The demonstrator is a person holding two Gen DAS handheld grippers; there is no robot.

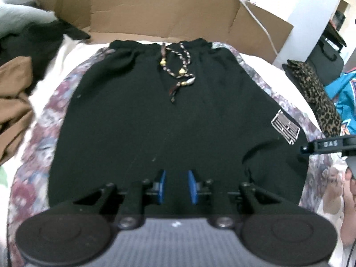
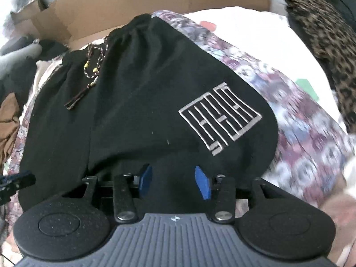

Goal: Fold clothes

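Observation:
Black shorts (image 1: 142, 120) lie flat on a floral blanket (image 1: 40, 133), waistband at the far side, with a beaded drawstring (image 1: 178, 71) and a white square logo (image 1: 286, 129) at the right hem. My left gripper (image 1: 176, 185) is open, its blue pads (image 1: 162, 184) just above the near hem at the middle. My right gripper (image 2: 174, 182) is open over the shorts (image 2: 133, 111) near hem, below the logo (image 2: 220, 118). The right gripper's finger also shows in the left wrist view (image 1: 329, 144) at the right edge.
Flattened cardboard (image 1: 155, 9) stands behind the bed. A brown garment (image 1: 13, 102) and dark clothes (image 1: 33, 44) lie at the left. A leopard-print cloth (image 1: 318, 100) and a teal garment (image 1: 344, 98) lie at the right. A white cable (image 1: 262, 26) runs over the cardboard.

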